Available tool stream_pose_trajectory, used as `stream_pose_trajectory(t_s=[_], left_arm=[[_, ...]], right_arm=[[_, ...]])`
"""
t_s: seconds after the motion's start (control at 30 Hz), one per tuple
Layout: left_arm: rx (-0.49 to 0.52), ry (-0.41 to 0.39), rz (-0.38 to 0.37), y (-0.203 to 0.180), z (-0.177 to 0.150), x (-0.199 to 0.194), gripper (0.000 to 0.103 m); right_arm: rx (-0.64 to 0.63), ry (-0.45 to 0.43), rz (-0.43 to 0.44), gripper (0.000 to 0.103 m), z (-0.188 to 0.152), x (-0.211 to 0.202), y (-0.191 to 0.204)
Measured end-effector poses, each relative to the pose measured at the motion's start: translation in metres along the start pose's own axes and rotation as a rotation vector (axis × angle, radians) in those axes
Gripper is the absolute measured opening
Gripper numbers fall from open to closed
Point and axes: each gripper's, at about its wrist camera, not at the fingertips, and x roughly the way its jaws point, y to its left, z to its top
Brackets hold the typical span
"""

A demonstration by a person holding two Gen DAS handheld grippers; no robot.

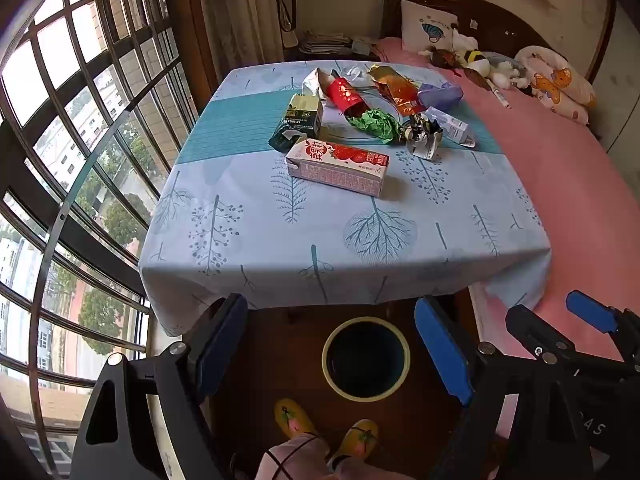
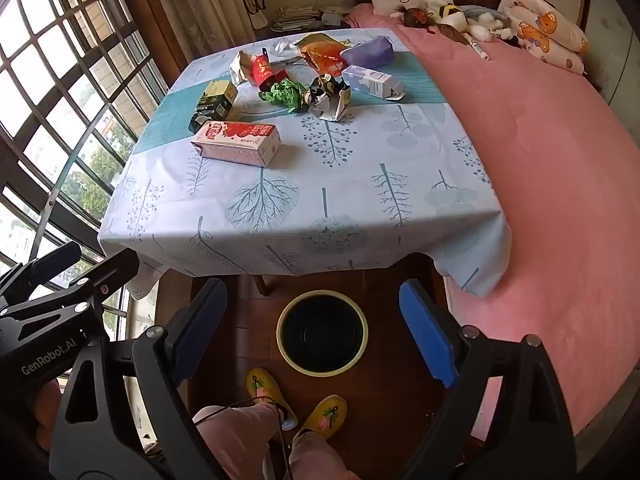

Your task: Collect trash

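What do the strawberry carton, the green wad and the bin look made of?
Strawberry carton: coated paperboard by its printed, sharp-edged box shape. Green wad: crumpled thin paper or plastic film; cannot tell which. Bin: probably plastic, with a smooth pale rim and dark inside.

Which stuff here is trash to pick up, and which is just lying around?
For the job:
strawberry milk carton
chocolate box
green crumpled paper
red paper cup
bin

Just lying about:
stuffed bee
pillow
marker
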Motion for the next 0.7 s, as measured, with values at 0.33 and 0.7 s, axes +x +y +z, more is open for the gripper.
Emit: stream_pose_trajectory(t_s=[0.33, 0.7], left_arm=[[0.012, -0.006, 0.000, -0.0046, 0.0012, -0.0017, 0.083], [0.029, 0.004, 0.003, -0.0039, 0.0001, -0.0045, 0.083]], right_arm=[[0.000, 0.003, 0.002, 0.087, 0.0001, -0.0004, -0.0004], [0.005, 0.006, 0.013, 0.087, -0.0015, -0.0035, -0.0039]])
